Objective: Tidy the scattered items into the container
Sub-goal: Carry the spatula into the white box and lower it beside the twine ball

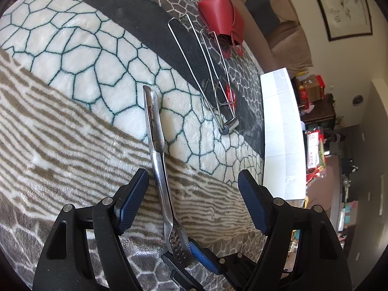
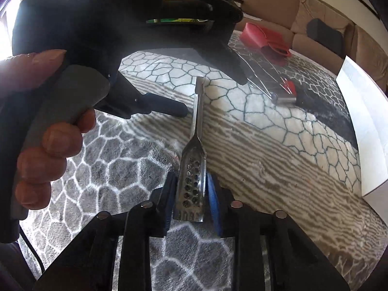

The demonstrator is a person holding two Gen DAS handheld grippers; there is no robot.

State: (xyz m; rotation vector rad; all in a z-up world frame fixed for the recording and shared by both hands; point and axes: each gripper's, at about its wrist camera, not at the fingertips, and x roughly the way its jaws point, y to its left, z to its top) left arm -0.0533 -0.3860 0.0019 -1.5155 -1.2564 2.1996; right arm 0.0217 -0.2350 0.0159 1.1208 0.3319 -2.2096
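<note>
Right tongs [image 2: 190, 203] pinch the perforated scoop [image 2: 192, 181] by its wide end; left tongs [image 1: 194, 201] gape empty astride its handle. The long, overhanging handle may pivot and slip.

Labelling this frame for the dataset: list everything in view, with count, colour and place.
perforated scoop: 1, silver, perforated end gripped in right tool, handle over blanket
wire tongs: 1, silver with red tip, on blanket beyond scoop
red pouch: 1, red, far edge of blanket
white box: 1, white, right of blanket
blanket: 1, white, grey and tan patterns, under everything
sofa: 1, tan, behind
framed picture: 1, dark frame, wall
left tool: 1, black with blue pads, open, over scoop handle
right tool: 1, black with blue pads, shut on scoop
hand: 1, holding left tool's handle
</note>
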